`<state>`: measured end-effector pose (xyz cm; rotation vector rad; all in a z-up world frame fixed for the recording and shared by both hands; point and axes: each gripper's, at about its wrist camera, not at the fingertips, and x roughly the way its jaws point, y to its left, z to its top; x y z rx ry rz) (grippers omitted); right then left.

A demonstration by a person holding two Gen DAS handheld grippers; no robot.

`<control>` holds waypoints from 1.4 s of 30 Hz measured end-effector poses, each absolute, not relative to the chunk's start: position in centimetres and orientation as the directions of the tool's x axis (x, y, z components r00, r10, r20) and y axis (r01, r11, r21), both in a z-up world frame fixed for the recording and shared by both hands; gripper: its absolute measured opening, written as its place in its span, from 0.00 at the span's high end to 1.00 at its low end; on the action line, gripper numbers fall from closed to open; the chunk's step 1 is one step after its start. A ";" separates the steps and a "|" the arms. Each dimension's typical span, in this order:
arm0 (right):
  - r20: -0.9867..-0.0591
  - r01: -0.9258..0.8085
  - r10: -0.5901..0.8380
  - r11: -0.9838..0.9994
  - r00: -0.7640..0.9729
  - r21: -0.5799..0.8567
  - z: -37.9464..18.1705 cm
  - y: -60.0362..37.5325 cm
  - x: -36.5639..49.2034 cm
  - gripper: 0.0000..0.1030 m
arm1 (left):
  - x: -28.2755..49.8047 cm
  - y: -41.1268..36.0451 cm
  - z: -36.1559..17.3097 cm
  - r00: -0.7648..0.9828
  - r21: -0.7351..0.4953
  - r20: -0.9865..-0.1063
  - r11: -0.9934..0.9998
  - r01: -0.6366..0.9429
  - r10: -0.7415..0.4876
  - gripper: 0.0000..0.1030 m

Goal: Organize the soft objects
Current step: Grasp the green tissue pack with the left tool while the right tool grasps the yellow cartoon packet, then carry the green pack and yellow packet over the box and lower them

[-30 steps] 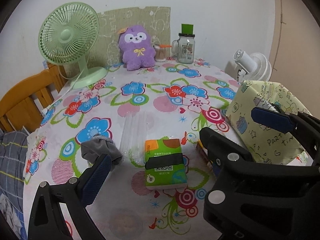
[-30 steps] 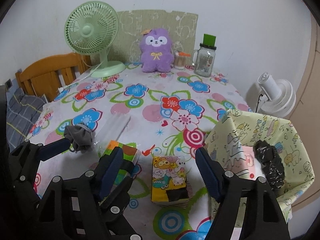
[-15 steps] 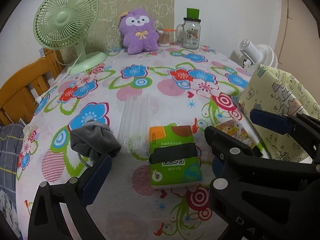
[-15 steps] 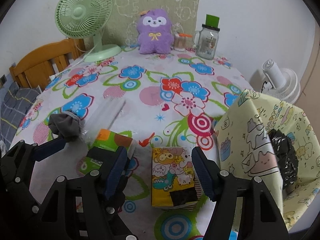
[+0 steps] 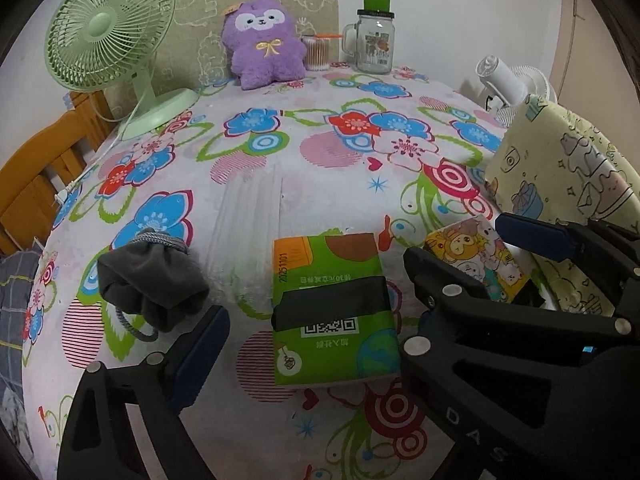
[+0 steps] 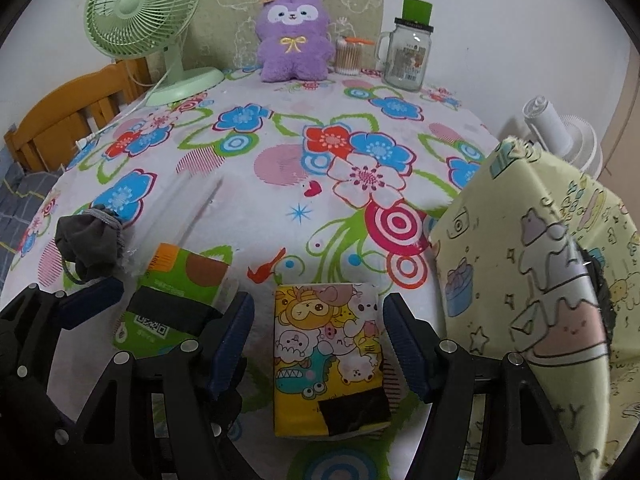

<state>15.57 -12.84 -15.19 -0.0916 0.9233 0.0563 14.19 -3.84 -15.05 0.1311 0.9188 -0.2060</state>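
Between the left gripper's (image 5: 308,320) blue pads lies the green tissue pack (image 5: 334,312), flat on the flowered tablecloth (image 5: 320,152); the jaws have just been closing but stand apart, neither pad pressing on it. The right gripper (image 6: 318,328) straddles the yellow cartoon tissue pack (image 6: 328,356), jaws parted with a gap on both sides. In the left wrist view, a grey drawstring pouch (image 5: 148,280) sits at nine o'clock from the green pack, just beside the left pad. At three o'clock stands a pale yellow fabric bin (image 6: 536,280). Far off at twelve o'clock a purple plush toy (image 5: 264,44) leans upright, a green fan (image 5: 108,28) at its left and a glass jar (image 5: 374,46) at its right.
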 end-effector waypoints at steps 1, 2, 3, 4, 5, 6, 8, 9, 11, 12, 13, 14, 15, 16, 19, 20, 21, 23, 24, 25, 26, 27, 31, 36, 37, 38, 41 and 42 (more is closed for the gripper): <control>-0.802 -0.087 0.012 0.995 0.597 -0.050 -15.4 -12.9 15.7 0.32 | 14.3 -3.9 -15.2 0.585 0.024 -0.802 0.972 0.232 -0.119 0.09; -0.805 -0.084 0.019 0.996 0.592 -0.038 -15.6 -13.0 15.8 0.32 | 14.4 -3.9 -15.4 0.577 0.024 -0.808 0.973 0.231 -0.117 0.09; -0.809 -0.082 0.027 0.996 0.587 -0.026 -15.7 -13.1 15.9 0.32 | 14.5 -4.0 -15.5 0.574 0.024 -0.810 0.973 0.232 -0.117 0.10; -0.814 -0.080 0.038 0.997 0.580 -0.011 -15.9 -13.2 16.1 0.32 | 14.5 -3.9 -15.5 0.576 0.019 -0.808 0.972 0.232 -0.122 0.10; -0.819 -0.077 0.049 0.997 0.571 0.006 -16.1 -13.4 16.2 0.32 | 14.5 -4.0 -15.5 0.575 0.015 -0.808 0.972 0.233 -0.126 0.10; -0.819 -0.073 0.054 0.997 0.571 0.015 -16.2 -13.4 16.3 0.33 | 14.5 -3.9 -15.5 0.575 0.011 -0.808 0.972 0.234 -0.129 0.11; -0.816 -0.067 0.050 0.998 0.576 0.013 -16.1 -13.4 16.2 0.35 | 14.6 -3.9 -15.5 0.574 0.002 -0.808 0.972 0.236 -0.138 0.13; -0.814 -0.064 0.045 0.998 0.578 0.010 -16.2 -13.3 16.2 0.43 | 14.7 -3.9 -15.5 0.572 -0.003 -0.808 0.971 0.238 -0.142 0.17; -0.812 -0.060 0.042 0.998 0.582 0.009 -16.1 -13.5 16.2 0.47 | 14.6 -3.9 -15.4 0.573 -0.011 -0.805 0.970 0.244 -0.153 0.26; -0.812 -0.059 0.048 0.998 0.581 0.017 -16.1 -13.6 16.2 0.48 | 14.5 -4.0 -15.4 0.575 -0.011 -0.803 0.969 0.247 -0.156 0.34; -0.812 -0.058 0.053 0.998 0.581 0.024 -16.1 -13.8 16.2 0.49 | 14.5 -4.1 -15.3 0.577 -0.013 -0.801 0.968 0.249 -0.159 0.37; -0.811 -0.058 0.060 0.998 0.582 0.032 -16.0 -13.9 16.2 0.50 | 14.4 -4.1 -15.2 0.580 -0.015 -0.799 0.968 0.249 -0.161 0.42; -0.810 -0.059 0.066 0.998 0.582 0.039 -16.0 -13.9 16.1 0.50 | 14.4 -4.1 -15.1 0.580 -0.019 -0.798 0.968 0.250 -0.165 0.47; -0.810 -0.059 0.067 0.997 0.582 0.040 -15.9 -13.9 16.1 0.50 | 14.4 -4.2 -15.1 0.578 -0.024 -0.798 0.967 0.254 -0.172 0.48; -0.808 -0.064 0.066 0.997 0.585 0.036 -15.8 -13.7 15.9 0.51 | 14.2 -4.5 -15.0 0.579 -0.021 -0.797 0.966 0.259 -0.173 0.49; -0.808 -0.065 0.068 0.997 0.585 0.037 -15.7 -13.7 15.8 0.51 | 14.2 -4.5 -15.0 0.580 -0.021 -0.796 0.966 0.258 -0.172 0.49; -0.808 -0.066 0.070 0.997 0.585 0.039 -15.7 -13.7 15.7 0.51 | 14.2 -4.5 -15.0 0.580 -0.024 -0.796 0.966 0.256 -0.174 0.49; -0.808 -0.065 0.072 0.997 0.585 0.042 -15.6 -13.6 15.5 0.51 | 14.1 -4.4 -14.9 0.580 -0.027 -0.796 0.967 0.254 -0.175 0.49; -0.808 -0.066 0.073 0.997 0.585 0.042 -15.6 -13.6 15.4 0.51 | 14.0 -4.4 -14.9 0.579 -0.028 -0.796 0.967 0.253 -0.175 0.50; -0.807 -0.067 0.073 0.997 0.586 0.042 -15.5 -13.6 15.3 0.51 | 13.9 -4.4 -14.9 0.579 -0.030 -0.796 0.967 0.253 -0.176 0.50; -0.805 -0.067 0.074 0.997 0.588 0.042 -15.4 -13.5 15.1 0.51 | 13.8 -4.3 -14.8 0.578 -0.033 -0.796 0.967 0.252 -0.178 0.50; -0.803 -0.069 0.075 0.997 0.591 0.043 -15.3 -13.5 15.0 0.51 | 13.7 -4.3 -14.7 0.580 -0.034 -0.795 0.967 0.251 -0.179 0.50; -0.793 -0.073 0.077 0.996 0.605 0.041 -14.7 -13.3 14.4 0.51 | 13.0 -4.0 -14.3 0.593 -0.032 -0.786 0.968 0.248 -0.178 0.50; -0.778 -0.076 0.078 0.996 0.624 0.039 -13.7 -13.0 13.5 0.51 | 12.2 -3.7 -13.5 0.611 -0.032 -0.771 0.969 0.243 -0.178 0.50; -0.774 -0.077 0.079 0.996 0.629 0.038 -13.5 -12.9 13.3 0.51 | 12.1 -3.7 -13.3 0.615 -0.032 -0.768 0.970 0.242 -0.179 0.50; -0.771 -0.078 0.079 0.996 0.632 0.039 -13.3 -12.9 13.1 0.51 | 11.9 -3.6 -13.1 0.619 -0.031 -0.765 0.970 0.242 -0.179 0.50; -0.760 -0.079 0.080 0.996 0.645 0.038 -12.7 -12.9 12.6 0.51 | 11.4 -3.6 -12.5 0.632 -0.029 -0.754 0.970 0.240 -0.179 0.50; -0.756 -0.080 0.080 0.996 0.649 0.037 -12.5 -12.8 12.4 0.51 | 11.2 -3.6 -12.4 0.636 -0.028 -0.750 0.970 0.240 -0.179 0.50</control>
